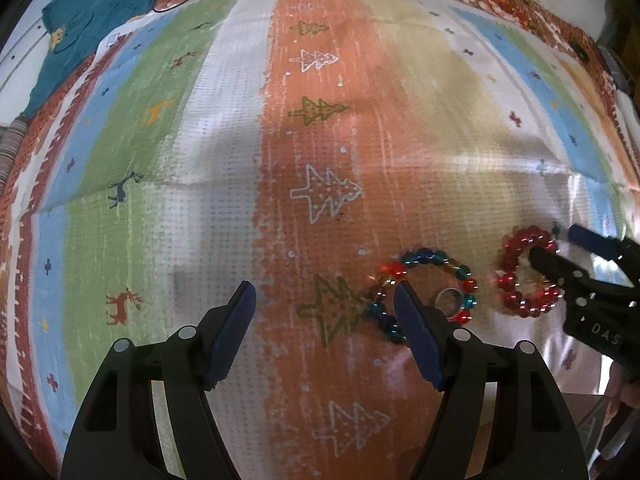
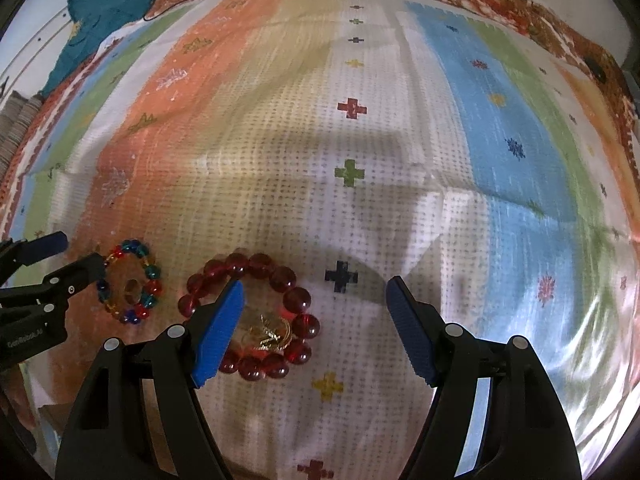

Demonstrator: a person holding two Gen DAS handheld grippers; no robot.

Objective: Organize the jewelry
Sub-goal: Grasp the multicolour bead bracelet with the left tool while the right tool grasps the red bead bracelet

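Note:
A bracelet of mixed red, blue and green beads (image 1: 466,276) (image 2: 152,272) lies on the striped cloth (image 1: 320,120), with a silver ring (image 1: 450,300) inside its loop. To its right lies a red bead bracelet (image 1: 516,240) (image 2: 296,298) with a small gold piece (image 2: 270,332) inside it. My left gripper (image 1: 324,294) (image 2: 80,250) is open above the cloth, its right finger over the mixed bracelet's left side. My right gripper (image 2: 316,284) (image 1: 554,246) is open too, its left finger over the red bracelet. Nothing is gripped.
A teal garment (image 1: 92,20) (image 2: 112,4) lies at the far left corner of the cloth, with a thin black cable (image 1: 188,4) beside it. A stack of striped fabric (image 1: 8,148) sits at the left edge. A glossy plastic sheet (image 2: 580,320) covers the cloth.

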